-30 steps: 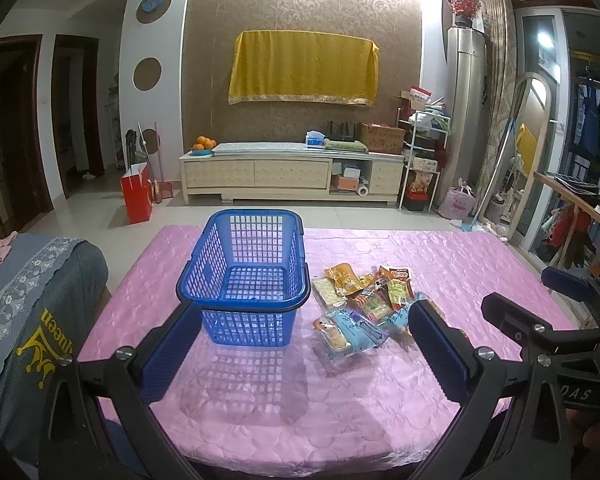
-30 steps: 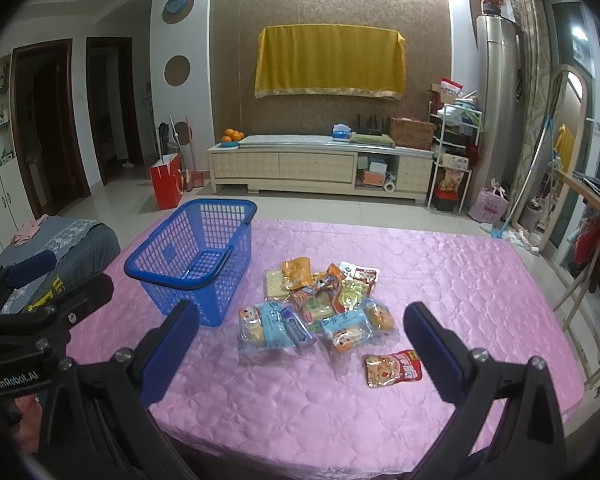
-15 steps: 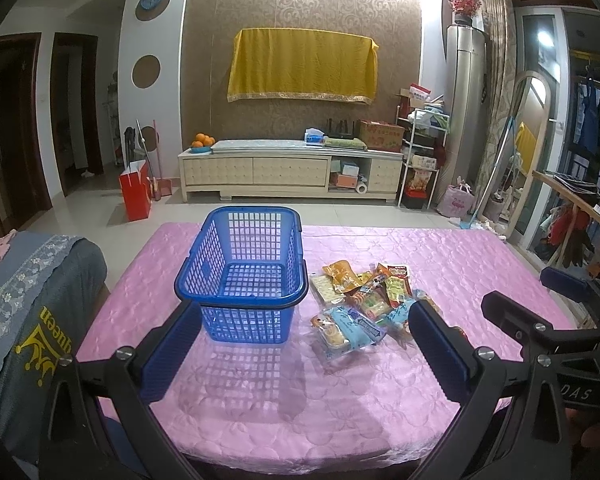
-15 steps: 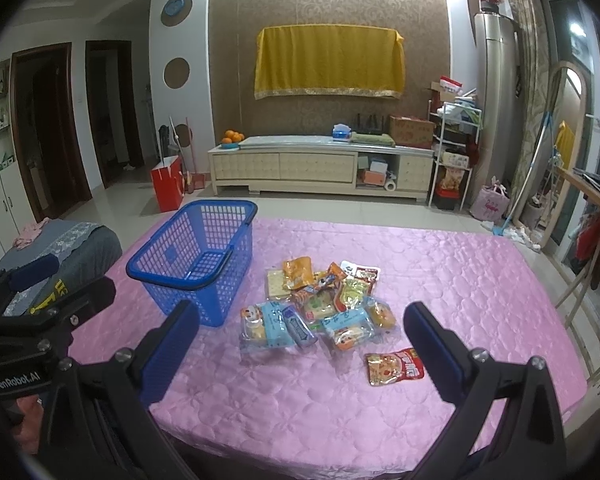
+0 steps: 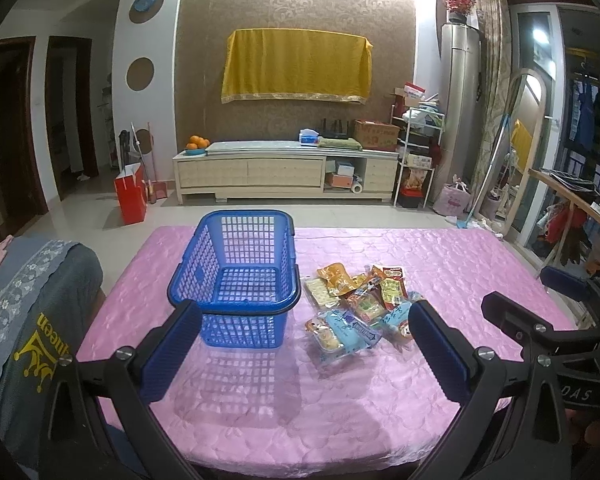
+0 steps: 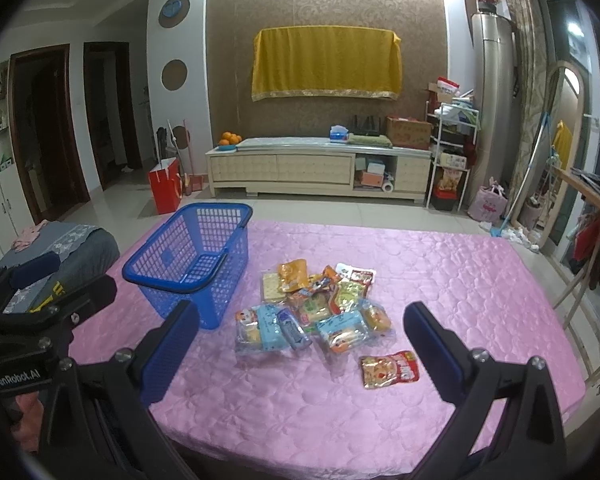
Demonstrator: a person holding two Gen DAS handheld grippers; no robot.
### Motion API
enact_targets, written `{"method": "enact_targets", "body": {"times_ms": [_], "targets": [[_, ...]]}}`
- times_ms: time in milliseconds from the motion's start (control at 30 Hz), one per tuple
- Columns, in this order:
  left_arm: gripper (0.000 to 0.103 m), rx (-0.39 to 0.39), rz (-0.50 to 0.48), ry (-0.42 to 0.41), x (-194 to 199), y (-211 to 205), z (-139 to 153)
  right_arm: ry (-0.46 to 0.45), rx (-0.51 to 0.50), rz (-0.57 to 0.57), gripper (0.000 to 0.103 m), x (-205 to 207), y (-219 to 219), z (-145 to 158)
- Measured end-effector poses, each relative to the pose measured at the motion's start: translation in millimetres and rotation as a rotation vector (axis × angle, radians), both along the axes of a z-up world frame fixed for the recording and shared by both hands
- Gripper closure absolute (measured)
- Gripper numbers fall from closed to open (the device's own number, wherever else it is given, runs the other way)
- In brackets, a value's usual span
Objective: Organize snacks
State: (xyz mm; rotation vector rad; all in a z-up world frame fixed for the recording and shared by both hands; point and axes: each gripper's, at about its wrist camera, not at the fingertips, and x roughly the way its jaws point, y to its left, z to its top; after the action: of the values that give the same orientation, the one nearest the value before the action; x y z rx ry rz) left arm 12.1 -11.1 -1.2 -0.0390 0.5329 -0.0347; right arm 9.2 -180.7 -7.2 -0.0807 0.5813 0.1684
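— What did the left wrist view show?

— The left gripper (image 5: pixel 304 350) hung above the near edge of the table (image 5: pixel 460 264), its jaws spread wide and holding nothing. The basket (image 5: pixel 236 276) stood just past its left finger, empty as far as I could tell. The snacks (image 5: pixel 360 304) lay in a loose heap just right of the basket, near the right finger. At the far right edge the other tool's frame showed.

— And the right wrist view?

— The right gripper (image 6: pixel 300 354) was also wide open and empty, hovering over the near part of the table (image 6: pixel 480 280). The heap of snacks (image 6: pixel 316 308) sat between and beyond its fingers, with the basket (image 6: pixel 192 260) to the left of it. One red packet (image 6: pixel 390 368) lay apart from the heap, near and to the right, close to the right finger.

— So which step was in hand?

— The very start, I judged — nothing was in the basket and neither tool touched a packet.

— What would the next move need?

— Probably a reach down to one packet, the lone red one being easiest. The wrappers looked thin and slippery, so the jaws would have to close low on a flat edge, then carry it left over the rim.
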Motion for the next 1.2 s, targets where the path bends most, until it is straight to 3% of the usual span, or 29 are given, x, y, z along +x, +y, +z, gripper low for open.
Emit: {"method": "enact_targets", "body": {"times_ms": [200, 433, 667, 1200], "targets": [[0.001, 0.025, -0.045, 0.005, 24, -18, 1, 0.004, 0.03, -0.046, 0.0, 14, -22, -2], [0.001, 0.025, -0.107, 0.068, 55, -40, -16, 0.069, -0.033, -0.111, 0.0, 44, -49, -19], [0.001, -0.041, -0.12, 0.213, 91, -51, -57, 0.184, -0.095, -0.078, 0.0, 74, -73, -59], [0.001, 0.004, -0.135, 0.479, 150, -100, -160, 0.532, -0.137, -0.035, 0.0, 135, -124, -178]]}}
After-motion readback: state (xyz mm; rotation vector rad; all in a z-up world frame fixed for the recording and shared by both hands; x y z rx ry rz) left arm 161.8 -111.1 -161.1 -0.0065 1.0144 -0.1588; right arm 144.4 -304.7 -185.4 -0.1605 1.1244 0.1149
